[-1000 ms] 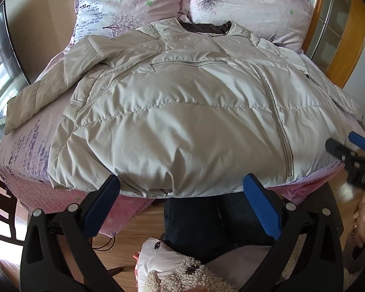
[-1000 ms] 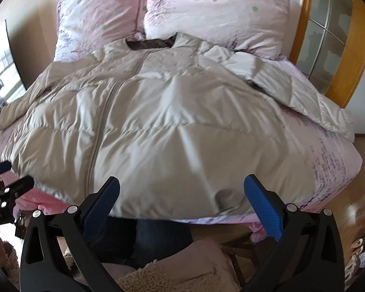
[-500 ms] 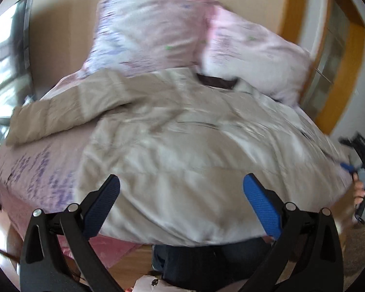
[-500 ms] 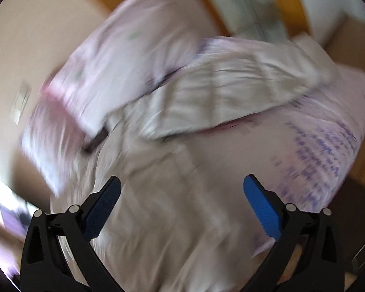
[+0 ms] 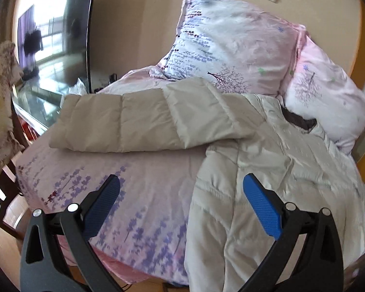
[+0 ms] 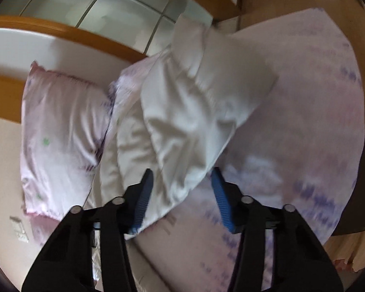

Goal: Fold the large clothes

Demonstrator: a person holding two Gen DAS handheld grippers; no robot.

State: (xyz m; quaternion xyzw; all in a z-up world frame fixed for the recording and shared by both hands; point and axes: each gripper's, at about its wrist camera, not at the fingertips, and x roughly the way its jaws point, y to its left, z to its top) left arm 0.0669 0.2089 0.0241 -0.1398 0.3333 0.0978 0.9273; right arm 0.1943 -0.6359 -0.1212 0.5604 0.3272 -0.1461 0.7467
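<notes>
A large beige puffer jacket point(image 5: 267, 170) lies face up on the bed, collar toward the pillows. Its left sleeve point(image 5: 133, 121) stretches out flat to the left over the pink sheet point(image 5: 109, 170). My left gripper point(image 5: 181, 180) hangs open above the jacket's left side edge, with nothing between its fingers. In the rolled, blurred right wrist view, the jacket's right sleeve point(image 6: 194, 109) lies on the sheet point(image 6: 304, 121), its near end between the jaws. My right gripper point(image 6: 181, 174) is closing around that sleeve end; the pads do not visibly press on it.
Two pink floral pillows point(image 5: 231, 48) point(image 5: 328, 97) lean against the wall at the head of the bed. A dark glossy screen point(image 5: 56, 43) and a glass-topped stand are at the left, beside a cushioned chair point(image 5: 2, 97). An orange wooden frame point(image 6: 60, 31) runs behind the pillow point(image 6: 60, 133).
The left gripper swung left, from the jacket's front hem to its left side and sleeve. The right gripper rolled, moved over to the right sleeve, and its jaws narrowed around it.
</notes>
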